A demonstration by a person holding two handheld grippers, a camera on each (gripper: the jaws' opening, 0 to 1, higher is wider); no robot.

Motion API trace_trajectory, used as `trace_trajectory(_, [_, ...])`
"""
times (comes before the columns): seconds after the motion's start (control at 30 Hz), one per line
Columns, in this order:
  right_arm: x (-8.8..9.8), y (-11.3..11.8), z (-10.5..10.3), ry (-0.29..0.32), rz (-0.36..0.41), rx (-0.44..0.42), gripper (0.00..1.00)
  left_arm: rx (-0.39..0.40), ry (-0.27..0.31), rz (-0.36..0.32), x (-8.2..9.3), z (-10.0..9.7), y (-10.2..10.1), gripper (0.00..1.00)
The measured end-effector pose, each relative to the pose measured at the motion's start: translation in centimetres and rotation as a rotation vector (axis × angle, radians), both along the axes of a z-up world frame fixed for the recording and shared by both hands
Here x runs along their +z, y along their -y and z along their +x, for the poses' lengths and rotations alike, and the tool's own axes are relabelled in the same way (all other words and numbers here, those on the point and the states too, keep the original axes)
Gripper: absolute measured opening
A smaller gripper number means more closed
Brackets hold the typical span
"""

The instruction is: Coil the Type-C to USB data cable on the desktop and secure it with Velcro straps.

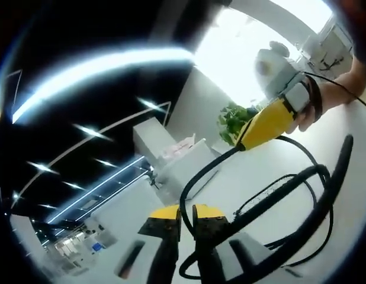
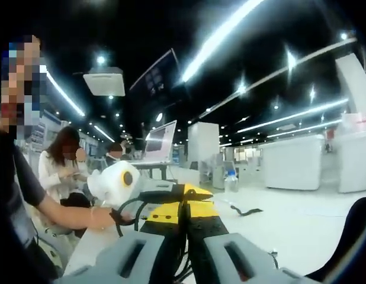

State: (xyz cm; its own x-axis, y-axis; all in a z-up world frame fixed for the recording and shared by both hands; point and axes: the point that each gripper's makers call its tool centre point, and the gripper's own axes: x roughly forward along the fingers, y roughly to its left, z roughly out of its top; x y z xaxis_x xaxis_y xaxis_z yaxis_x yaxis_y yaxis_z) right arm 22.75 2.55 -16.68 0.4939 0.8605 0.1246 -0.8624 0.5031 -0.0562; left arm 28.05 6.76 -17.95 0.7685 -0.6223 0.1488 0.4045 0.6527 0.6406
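The black data cable (image 1: 209, 168) rises from between my left gripper's (image 1: 186, 208) yellow-tipped jaws, which are shut on it. It runs up to my right gripper (image 1: 239, 145), held by a hand, whose yellow jaws are shut on the cable. More loops of black cable (image 1: 278, 186) hang to the right over the white desktop (image 1: 272, 163). In the right gripper view, my right gripper (image 2: 184, 206) is shut with the black cable (image 2: 184, 228) between its jaws. The left gripper (image 2: 199, 191) comes in from the left just beyond it. A black Velcro strap (image 2: 245, 210) lies on the desktop (image 2: 301, 225).
A green plant (image 1: 233, 121) and a white box (image 1: 156, 137) stand at the desk's far side. In the right gripper view a person's arm (image 2: 64, 213) reaches in from the left. Seated people (image 2: 61, 168), a laptop (image 2: 160, 142) and a bottle (image 2: 230, 179) are behind.
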Motion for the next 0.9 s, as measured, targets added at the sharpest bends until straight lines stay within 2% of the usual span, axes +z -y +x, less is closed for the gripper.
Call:
trace_trajectory(0.2, [-0.3, 0.2, 0.1, 0.014, -0.026, -0.031, 0.04, 0.016, -0.01, 0.006, -0.1, 0.3, -0.3, 0.05])
trace_trajectory(0.23, [0.0, 0.1, -0.1, 0.04, -0.024, -0.024, 0.06, 0.017, -0.012, 0.005, -0.1, 0.4, -0.4, 0.04])
trace_trajectory(0.37, [2.4, -0.5, -2.3, 0.164, 0.008, 0.027, 0.28, 0.035, -0.02, 0.012, -0.2, 0.6, -0.6, 0.04])
trace_trajectory(0.47, [2.7, -1.5, -4.1, 0.247, -0.044, 0.059, 0.35, 0.042, -0.032, 0.001, -0.2, 0.8, -0.8, 0.04])
trace_trajectory(0.57, [1.9, -2.8, -5.0, 0.293, -0.101, 0.065, 0.35, 0.051, -0.044, -0.006, -0.3, 1.0, -1.0, 0.04])
trace_trajectory(0.7, [-0.5, -4.8, -6.0, 0.254, -0.173, 0.133, 0.34, 0.057, -0.049, -0.008, -0.3, 1.0, -1.0, 0.04])
trace_trajectory(0.77, [-1.4, -5.1, -5.5, 0.245, -0.216, 0.111, 0.33, 0.061, -0.049, -0.005, -0.3, 1.1, -1.0, 0.04])
trace_trajectory(0.83, [-2.5, -5.1, -4.1, 0.226, -0.268, 0.046, 0.29, 0.056, -0.048, -0.005, -0.3, 1.0, -0.8, 0.04])
trace_trajectory(0.9, [-2.9, -5.3, -3.6, 0.215, -0.274, 0.03, 0.24, 0.051, -0.043, 0.001, -0.3, 0.8, -0.6, 0.04])
